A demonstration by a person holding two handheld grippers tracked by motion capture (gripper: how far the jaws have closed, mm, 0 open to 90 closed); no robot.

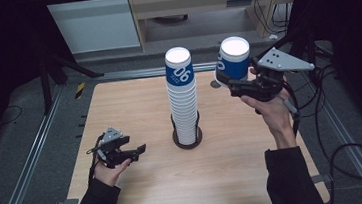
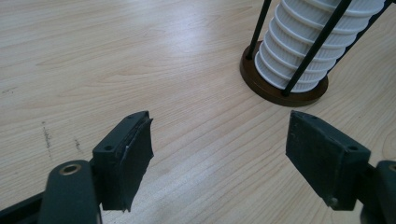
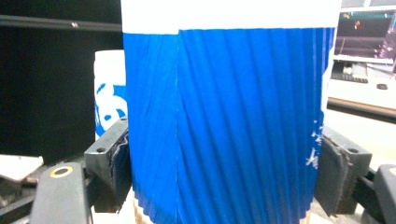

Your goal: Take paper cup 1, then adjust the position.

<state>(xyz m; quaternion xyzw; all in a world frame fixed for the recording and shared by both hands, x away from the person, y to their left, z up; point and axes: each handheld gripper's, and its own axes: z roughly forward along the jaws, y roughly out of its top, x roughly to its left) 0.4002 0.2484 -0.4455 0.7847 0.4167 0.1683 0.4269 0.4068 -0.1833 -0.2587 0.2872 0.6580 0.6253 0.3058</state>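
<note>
A tall stack of blue-and-white paper cups [image 1: 182,97] stands upside down in a round brown holder [image 1: 188,138] with thin black rods at the table's middle. My right gripper [image 1: 228,81] is shut on a single blue ribbed cup [image 1: 233,59], held bottom-up in the air to the right of the stack's top. In the right gripper view that cup [image 3: 224,121] sits between the two pads, with the stack's top cup [image 3: 109,100] behind it at the left. My left gripper [image 1: 138,151] rests open and empty near the table's left front; the holder's base [image 2: 285,91] lies ahead of its jaws.
The wooden table [image 1: 119,103] has bare surface around the holder. Metal rails [image 1: 33,156] run along both sides on the floor. Cables [image 1: 344,151] trail off the right. A white cabinet and a wooden bench [image 1: 200,4] stand beyond the far edge.
</note>
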